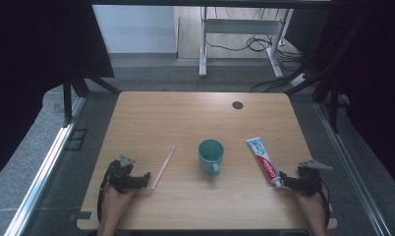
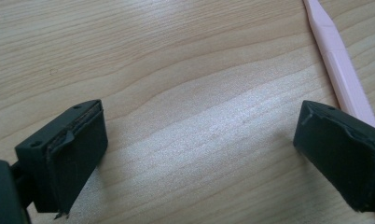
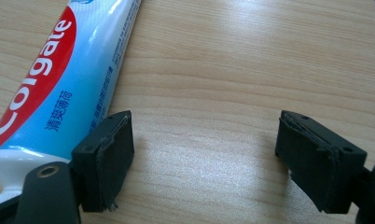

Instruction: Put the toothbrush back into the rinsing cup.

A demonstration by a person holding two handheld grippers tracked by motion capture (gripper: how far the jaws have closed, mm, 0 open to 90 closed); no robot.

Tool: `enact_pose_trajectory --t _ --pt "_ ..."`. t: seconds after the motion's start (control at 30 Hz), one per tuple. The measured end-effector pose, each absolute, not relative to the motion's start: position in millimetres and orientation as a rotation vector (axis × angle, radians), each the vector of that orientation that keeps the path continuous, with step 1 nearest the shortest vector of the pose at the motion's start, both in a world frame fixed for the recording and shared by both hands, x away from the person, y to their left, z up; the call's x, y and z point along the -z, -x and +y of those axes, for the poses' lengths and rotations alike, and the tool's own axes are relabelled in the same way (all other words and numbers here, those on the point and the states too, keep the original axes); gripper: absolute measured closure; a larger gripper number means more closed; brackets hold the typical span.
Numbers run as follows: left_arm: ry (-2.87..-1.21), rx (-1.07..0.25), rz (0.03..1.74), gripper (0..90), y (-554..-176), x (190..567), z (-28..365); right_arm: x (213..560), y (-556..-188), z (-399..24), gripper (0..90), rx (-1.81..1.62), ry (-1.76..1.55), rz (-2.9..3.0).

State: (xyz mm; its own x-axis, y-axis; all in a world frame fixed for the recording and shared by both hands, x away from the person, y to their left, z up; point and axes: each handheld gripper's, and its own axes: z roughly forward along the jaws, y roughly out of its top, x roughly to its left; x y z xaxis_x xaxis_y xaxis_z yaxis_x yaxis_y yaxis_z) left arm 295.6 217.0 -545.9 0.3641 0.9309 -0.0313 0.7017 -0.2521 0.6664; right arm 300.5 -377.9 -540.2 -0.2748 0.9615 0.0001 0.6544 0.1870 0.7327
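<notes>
Teal mug [image 1: 211,155] standing upright near the middle of the wooden table [image 1: 195,115], handle turned toward the near edge. Left of the mug, well apart: pink toothbrush [image 1: 163,167] lying flat, bristles at the far end. Further left of the mug, just beside the toothbrush handle: left gripper [image 1: 145,178], jaws spread wide over bare wood, nothing between them; toothbrush handle [image 2: 339,70] passing outside one jaw in the left gripper view. Right of the mug: toothpaste tube [image 1: 264,160] lying flat, cap end toward the near edge. At that cap end: right gripper [image 1: 283,178], jaws spread, bare wood between them, tube [image 3: 69,79] lying beside one jaw, outside the gap.
</notes>
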Motion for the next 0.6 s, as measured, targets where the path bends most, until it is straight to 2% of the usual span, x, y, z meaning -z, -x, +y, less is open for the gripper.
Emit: enact_pose_trajectory --t 0.6 --pt "-2.030 -0.509 1.413 4.3 -295.7 545.7 217.4 540.2 -300.7 -377.9 18.5 -0.873 -1.509 2.004"
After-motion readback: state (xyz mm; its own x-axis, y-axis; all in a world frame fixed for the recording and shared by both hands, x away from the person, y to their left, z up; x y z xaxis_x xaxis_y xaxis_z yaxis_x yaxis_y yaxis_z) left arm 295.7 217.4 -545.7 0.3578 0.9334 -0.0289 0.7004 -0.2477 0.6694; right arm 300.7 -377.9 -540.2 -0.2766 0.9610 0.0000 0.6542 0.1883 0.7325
